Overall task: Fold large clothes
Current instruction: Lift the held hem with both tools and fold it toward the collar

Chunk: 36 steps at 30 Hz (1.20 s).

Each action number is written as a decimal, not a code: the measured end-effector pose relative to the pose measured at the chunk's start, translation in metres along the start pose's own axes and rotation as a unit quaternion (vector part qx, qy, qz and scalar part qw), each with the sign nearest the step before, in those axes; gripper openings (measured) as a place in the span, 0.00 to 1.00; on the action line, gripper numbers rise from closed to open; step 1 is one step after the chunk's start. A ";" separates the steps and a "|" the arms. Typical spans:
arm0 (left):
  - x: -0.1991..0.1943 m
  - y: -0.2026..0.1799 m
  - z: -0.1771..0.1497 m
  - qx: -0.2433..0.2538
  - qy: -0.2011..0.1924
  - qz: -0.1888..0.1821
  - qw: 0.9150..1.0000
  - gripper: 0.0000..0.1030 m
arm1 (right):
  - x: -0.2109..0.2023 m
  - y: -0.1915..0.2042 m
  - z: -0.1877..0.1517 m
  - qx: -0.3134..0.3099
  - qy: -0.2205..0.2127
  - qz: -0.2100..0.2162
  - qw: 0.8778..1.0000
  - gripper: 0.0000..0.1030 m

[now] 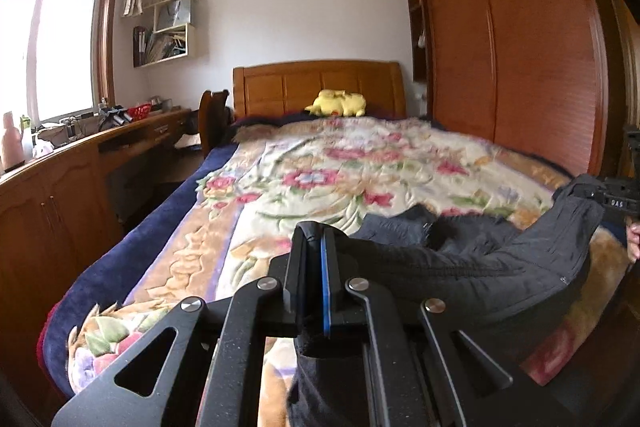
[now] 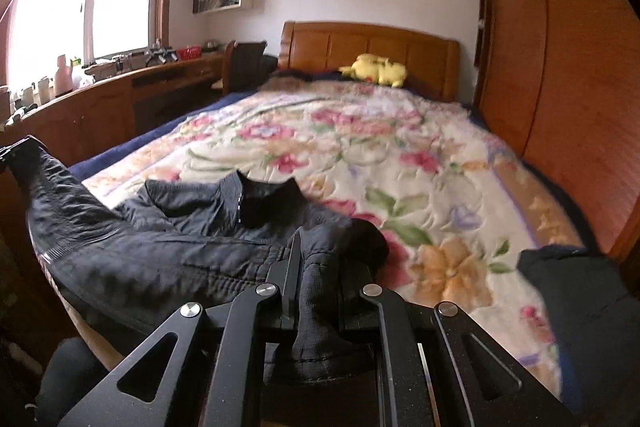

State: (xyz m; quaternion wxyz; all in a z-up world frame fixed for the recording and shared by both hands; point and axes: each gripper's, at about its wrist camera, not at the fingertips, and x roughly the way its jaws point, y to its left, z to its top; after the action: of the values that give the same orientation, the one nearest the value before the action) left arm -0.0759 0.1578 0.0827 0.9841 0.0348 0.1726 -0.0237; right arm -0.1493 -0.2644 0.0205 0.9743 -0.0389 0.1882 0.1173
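Standing at the foot of the bed, so here's the view going left to right. Over on the left there's a window [image 1: 60, 31] and a long wooden desk [image 1: 120, 143] cluttered with bottles and a red basket.

The left gripper [image 1: 314, 239] is clamped down tight, jaws basically closed, with a bit of black jacket [image 1: 480, 259] hem pinched between them. The jacket itself is strung across the near end of the floral blanket [image 1: 320, 167], collar end lying flat on the bed further in, zip half open, hem end lifted off the bed.

The right gripper [image 2: 320, 251] is the same deal: squeezed shut on a bunched ribbed bit of the jacket, looks like the hem band or a cuff, can't say which. There's a dark sleeve flopping off on the far right too. A yellow plush toy [image 2: 376, 69] sits up by the headboard [image 2: 368, 47], and the wardrobe [image 2: 560, 67] runs down the right side.

My guess is this thing handles soft and floppy but a bit bulky, quilted and padded, so it'll sag between the two grips and the shell fabric probably slides a little. The ribbed band or seamed edges seem like the best places to hold, since they bunch up and give the pads something to bite.
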 end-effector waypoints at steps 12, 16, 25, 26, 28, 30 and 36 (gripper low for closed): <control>0.090 0.011 -0.004 0.003 0.052 0.015 0.999 0.06 | 0.098 -0.017 0.021 0.000 0.032 -0.005 0.999 0.11; 0.126 0.015 0.006 -0.005 0.066 0.009 0.998 0.06 | 0.133 -0.024 0.032 0.003 0.038 -0.012 0.999 0.12; 0.178 0.011 0.040 0.005 0.059 0.025 0.998 0.06 | 0.198 -0.034 0.074 -0.001 0.038 -0.030 0.999 0.12; 0.185 0.010 0.045 0.004 0.058 0.027 0.998 0.07 | 0.204 -0.035 0.079 -0.002 0.036 -0.033 0.999 0.12; 0.197 0.011 0.054 0.002 0.056 0.030 0.998 0.07 | 0.217 -0.037 0.087 -0.004 0.035 -0.041 0.999 0.12; 0.209 0.010 0.060 0.005 0.056 0.034 0.998 0.07 | 0.229 -0.038 0.095 -0.005 0.036 -0.049 0.998 0.12; 0.243 0.009 0.068 0.015 0.063 0.048 0.997 0.07 | 0.269 -0.043 0.109 0.005 0.039 -0.069 0.997 0.13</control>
State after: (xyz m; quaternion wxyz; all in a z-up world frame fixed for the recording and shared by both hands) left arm 0.1762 0.1527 0.0640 0.9707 0.0593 0.2318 0.0229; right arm 0.1426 -0.2350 0.0222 0.9723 -0.0509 0.2232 0.0471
